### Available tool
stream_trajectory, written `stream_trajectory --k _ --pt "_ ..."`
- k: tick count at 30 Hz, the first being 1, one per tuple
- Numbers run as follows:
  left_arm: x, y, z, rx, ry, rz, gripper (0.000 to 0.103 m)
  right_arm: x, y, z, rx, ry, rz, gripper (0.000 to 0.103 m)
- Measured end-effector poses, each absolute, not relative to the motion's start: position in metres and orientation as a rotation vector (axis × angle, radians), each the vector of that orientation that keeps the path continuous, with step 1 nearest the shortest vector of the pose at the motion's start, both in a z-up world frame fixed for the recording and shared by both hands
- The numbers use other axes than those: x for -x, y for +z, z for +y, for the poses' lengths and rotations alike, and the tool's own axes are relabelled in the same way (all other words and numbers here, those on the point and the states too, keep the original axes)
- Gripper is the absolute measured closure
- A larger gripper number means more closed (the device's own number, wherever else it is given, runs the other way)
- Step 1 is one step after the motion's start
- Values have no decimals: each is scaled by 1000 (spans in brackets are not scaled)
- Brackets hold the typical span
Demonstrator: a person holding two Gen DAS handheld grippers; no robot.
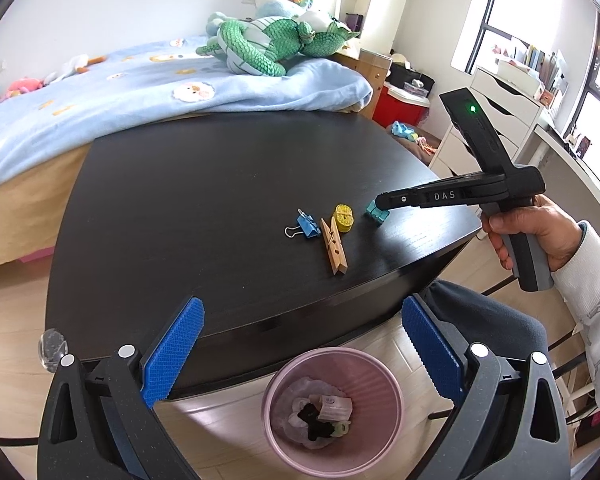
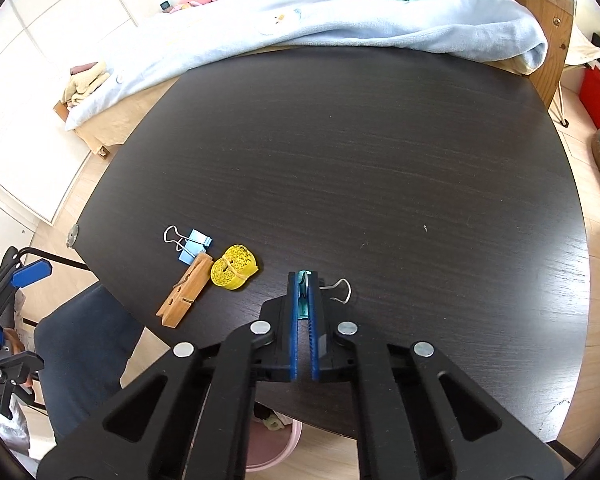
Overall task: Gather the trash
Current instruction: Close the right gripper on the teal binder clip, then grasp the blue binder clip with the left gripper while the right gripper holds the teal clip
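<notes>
A: The teal binder clip (image 2: 302, 294) is seen on the dark table (image 2: 380, 140), pinched between the blue pads of the right gripper (image 2: 303, 280), with the jaws drawn nearly together on it.

B: Its wire handle is shown poking out past the right-hand pad, so the clip's body is taken along the fingers' line, tip-first.

A: From the clip, the yellow tape roll (image 2: 235, 267) is found just to the left, then the wooden clothespin (image 2: 185, 295) and the blue binder clip (image 2: 194, 244), all bunched together.

B: And the pink bin (image 1: 332, 408) is placed off the table's near edge, below it, on the floor.

A: So the carry is judged to run from the clip back toward the near edge and down.

B: The left gripper (image 1: 302, 354) is held above the bin, jaws spread wide, nothing between them.

A: It is nearer the bin, but the clip is gripped by the right.
</notes>
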State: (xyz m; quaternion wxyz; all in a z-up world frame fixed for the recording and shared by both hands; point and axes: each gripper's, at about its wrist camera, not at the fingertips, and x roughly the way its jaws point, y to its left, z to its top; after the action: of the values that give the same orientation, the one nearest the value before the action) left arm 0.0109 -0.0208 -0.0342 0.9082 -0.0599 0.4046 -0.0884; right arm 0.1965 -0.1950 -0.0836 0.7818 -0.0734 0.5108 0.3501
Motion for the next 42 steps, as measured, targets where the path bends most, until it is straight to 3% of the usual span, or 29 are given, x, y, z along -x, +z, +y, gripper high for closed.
stream_trajectory --k 14,29,30,33,35,37,42 --pt "-48 -26 -27 133 -190 861 8 -183 -67 -200 161 748 1058 99" --pt "-127 -55 -19 322 -155 1045 8 -180 -57 -216 163 716 1037 99" --pt "-131 -59 -19 339 -153 1057 9 -180 -57 -217 163 715 1036 99" --pt "-137 -67 -18 381 -162 1088 28 -179 -57 -218 161 713 1036 99" --pt "-140 -71 -18 394 -165 1099 33 -179 -57 -219 161 714 1035 99" --pt "-142 -73 -19 414 -175 1108 45 -179 -57 -219 161 713 1035 99" --pt "-146 -76 -17 446 -188 1115 57 -179 -57 -219 162 713 1036 99"
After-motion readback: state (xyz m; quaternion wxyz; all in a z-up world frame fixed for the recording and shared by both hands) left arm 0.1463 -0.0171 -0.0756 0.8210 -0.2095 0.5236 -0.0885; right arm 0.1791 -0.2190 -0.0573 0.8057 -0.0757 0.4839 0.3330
